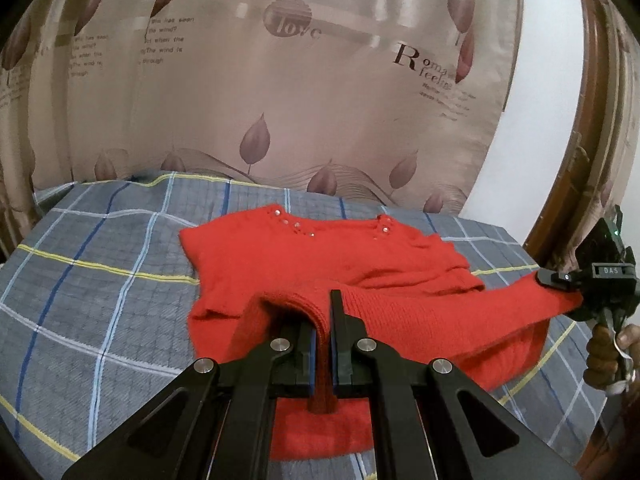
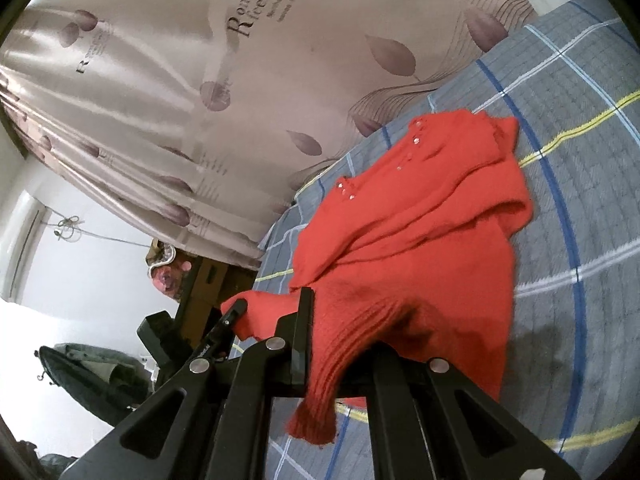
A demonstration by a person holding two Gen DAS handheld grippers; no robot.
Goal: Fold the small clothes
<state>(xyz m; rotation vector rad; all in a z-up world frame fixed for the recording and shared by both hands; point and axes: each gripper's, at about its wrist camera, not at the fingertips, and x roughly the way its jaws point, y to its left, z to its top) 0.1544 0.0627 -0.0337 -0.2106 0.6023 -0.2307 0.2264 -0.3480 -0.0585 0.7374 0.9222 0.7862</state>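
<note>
garment: red knit sweater (image 1: 320, 256) lies on the plaid bedsheet (image 1: 100, 280), beaded neckline at the far end, near the curtain (image 1: 280, 100).
left gripper (image 1: 323, 344): pinched on the ribbed hem.
right gripper (image 2: 344, 336): clamped on the hem's other end.
key relation: the lifted hem spans both grippers crosswise; the body runs away toward the neckline, so the fold likely goes forward.
view difference: only the right wrist view shows the cardboard box (image 2: 208, 280).

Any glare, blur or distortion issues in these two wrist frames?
Left wrist: strong fisheye bending, satin glare on the curtain, red sweater sharp. Right wrist: view rolled sideways, white wall overexposed, sweater softly blurred, dark shadow on the plaid sheet beside it.
</note>
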